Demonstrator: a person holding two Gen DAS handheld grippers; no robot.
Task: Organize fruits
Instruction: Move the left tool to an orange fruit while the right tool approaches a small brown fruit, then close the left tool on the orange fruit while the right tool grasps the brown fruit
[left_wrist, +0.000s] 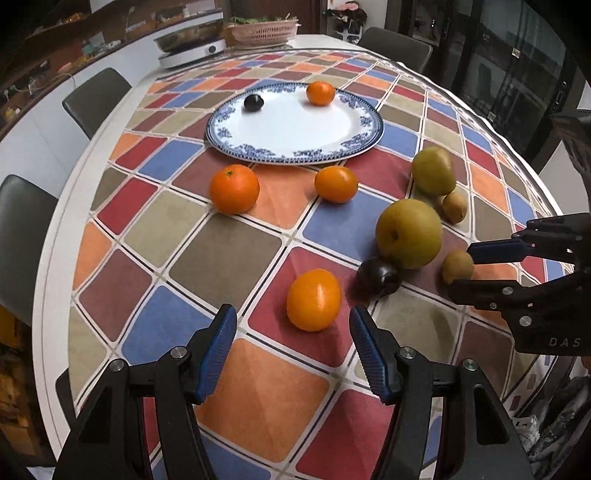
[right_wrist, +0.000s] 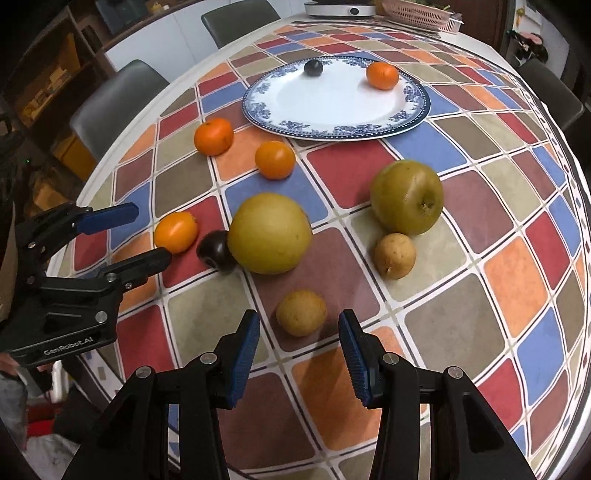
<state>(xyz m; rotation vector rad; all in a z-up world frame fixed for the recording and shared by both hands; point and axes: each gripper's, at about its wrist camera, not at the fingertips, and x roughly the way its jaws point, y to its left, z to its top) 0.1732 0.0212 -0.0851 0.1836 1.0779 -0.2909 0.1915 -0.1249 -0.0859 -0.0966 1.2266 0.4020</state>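
- Blue ribbed pads lined both black hand-held grippers. The left gripper (left_wrist: 293, 334) stood released, jaws wide, just short of an oval glossy orange fruit (left_wrist: 314, 300) on the cloth, nothing between them.
- The right gripper (right_wrist: 299, 341) hung likewise unclenched and empty, with a small matte yellow-brown fruit (right_wrist: 301, 312) lying just ahead of its gap.
- That orange fruit looked smooth-skinned and firm, likely slippery; I judged a grip across its narrower middle would serve best, with gentle pressure.
- The small yellow-brown one seemed light, rough-skinned and easy to pinch at its widest girth.
- A dark purple plum (left_wrist: 378, 277) touched a big round yellow-green pear (left_wrist: 409, 232); that pear looked heavy and too wide for an easy grip.
- Beyond lay a blue-rimmed white porcelain plate (left_wrist: 295, 147), hard and breakable, carrying one mandarin (left_wrist: 320, 93) and one dark plum (left_wrist: 253, 102).
- The checked tablecloth (left_wrist: 225, 258) appeared slick, so round fruit might roll.
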